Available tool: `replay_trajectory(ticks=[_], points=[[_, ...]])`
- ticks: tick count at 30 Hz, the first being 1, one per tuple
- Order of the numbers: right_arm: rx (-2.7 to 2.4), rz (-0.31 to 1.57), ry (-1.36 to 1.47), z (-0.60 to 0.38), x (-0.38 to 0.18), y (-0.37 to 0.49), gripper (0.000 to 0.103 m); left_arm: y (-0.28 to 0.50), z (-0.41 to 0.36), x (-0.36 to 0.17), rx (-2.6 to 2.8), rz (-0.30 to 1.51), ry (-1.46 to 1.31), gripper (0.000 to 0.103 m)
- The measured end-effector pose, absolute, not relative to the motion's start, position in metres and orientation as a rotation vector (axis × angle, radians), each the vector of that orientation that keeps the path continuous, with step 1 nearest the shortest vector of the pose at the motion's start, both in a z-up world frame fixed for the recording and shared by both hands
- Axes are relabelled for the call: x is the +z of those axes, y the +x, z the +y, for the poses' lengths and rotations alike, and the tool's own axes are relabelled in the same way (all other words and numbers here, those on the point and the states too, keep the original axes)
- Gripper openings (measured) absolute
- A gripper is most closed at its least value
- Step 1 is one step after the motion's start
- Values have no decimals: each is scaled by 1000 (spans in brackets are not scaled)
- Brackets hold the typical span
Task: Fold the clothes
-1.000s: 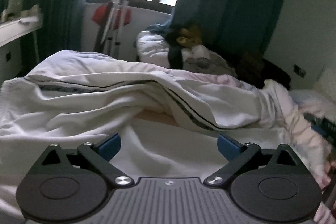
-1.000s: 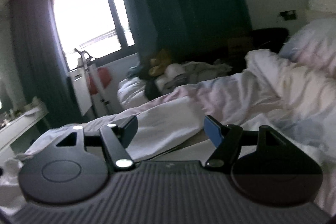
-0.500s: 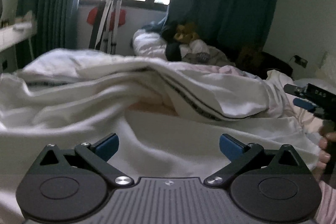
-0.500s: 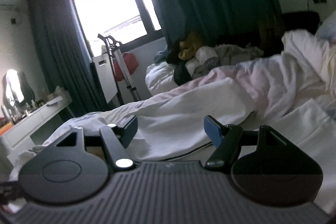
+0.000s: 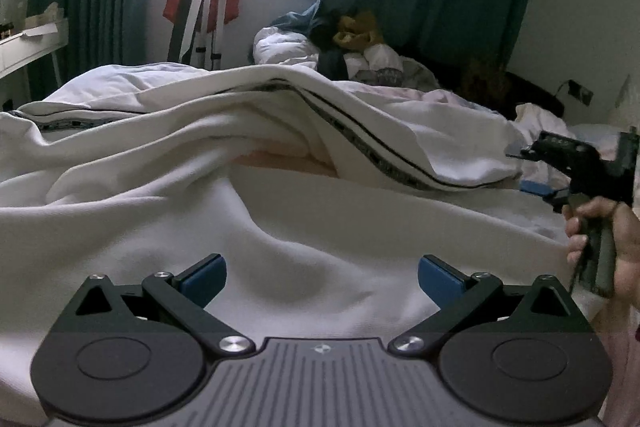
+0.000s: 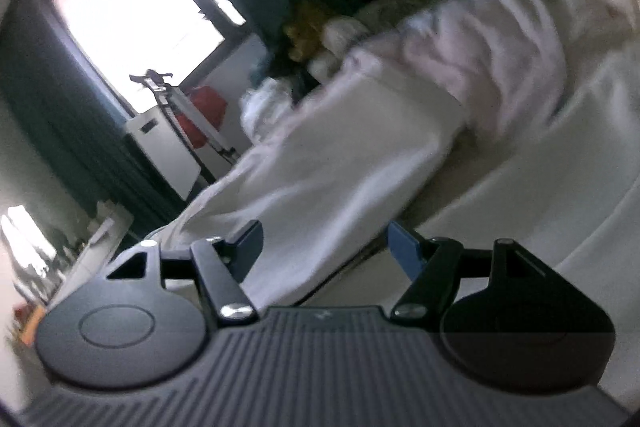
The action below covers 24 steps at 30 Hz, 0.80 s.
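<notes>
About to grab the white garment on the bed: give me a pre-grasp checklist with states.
1. Left gripper jaws apart, nothing between: ok.
2. Right gripper jaws apart, empty: ok.
3. White fleece garment with dark striped trim spread flat: not ok, rumpled.
4. Garment edge picked out for grasping: cannot tell.
5. Right wrist view sharp: not ok, blurred and tilted.
6. Grippers apart from each other: ok.

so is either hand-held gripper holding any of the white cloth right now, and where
Nothing is held. The left hand-held gripper and right hand-held gripper are both open above the rumpled white cloth.
</notes>
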State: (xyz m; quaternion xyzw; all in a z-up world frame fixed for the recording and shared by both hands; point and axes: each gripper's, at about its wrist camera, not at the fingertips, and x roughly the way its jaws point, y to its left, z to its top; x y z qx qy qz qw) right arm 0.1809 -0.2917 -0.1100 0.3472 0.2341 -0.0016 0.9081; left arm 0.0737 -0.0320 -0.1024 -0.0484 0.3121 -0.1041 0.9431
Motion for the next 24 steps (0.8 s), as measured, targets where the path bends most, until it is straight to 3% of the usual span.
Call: replay_trajectory(ticks=[9, 13, 15, 16, 17, 24], points=[[-11, 484, 1052, -349, -153, 212, 72, 85, -34, -115, -217, 667, -133, 103], [-4, 476, 1103, -359, -159, 236, 57, 88, -35, -121, -231, 680, -143, 103], [-17, 474, 1091, -361, -159, 248, 38, 90, -35, -122, -231, 681, -146, 103], [-21, 468, 1078, -360, -159, 251, 20, 91, -35, -123, -229, 681, -149, 103], [-23, 459, 1070, -360, -159, 253, 12, 92, -35, -123, -227, 678, -155, 103], [1, 245, 1093, -387, -123, 244, 8, 102, -35, -123, -213, 636, -164, 103]])
